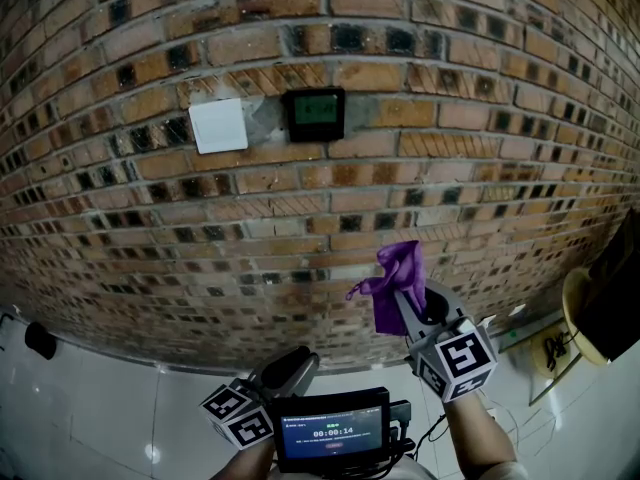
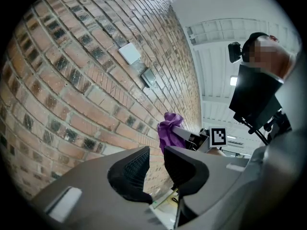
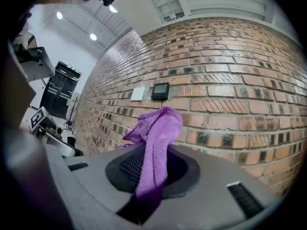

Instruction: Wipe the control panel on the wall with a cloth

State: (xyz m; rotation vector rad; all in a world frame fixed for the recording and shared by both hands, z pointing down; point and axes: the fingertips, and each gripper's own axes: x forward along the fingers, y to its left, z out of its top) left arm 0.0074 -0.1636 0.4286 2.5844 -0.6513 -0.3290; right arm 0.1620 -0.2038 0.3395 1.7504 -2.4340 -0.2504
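Left claw (image 2: 156,153) low, slightly apart, empty | right claw (image 3: 153,169) raised, clamping purple cloth (image 3: 158,128) | control panel (image 1: 314,114) above

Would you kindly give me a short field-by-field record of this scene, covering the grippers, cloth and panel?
wall: brick
panel: dark, greenish screen, mounted beside a white plate
cloth: purple, below the panel, not touching it
right gripper: shut on the cloth
left gripper: jaws apart, nothing between them, held low
wiping: not yet begun
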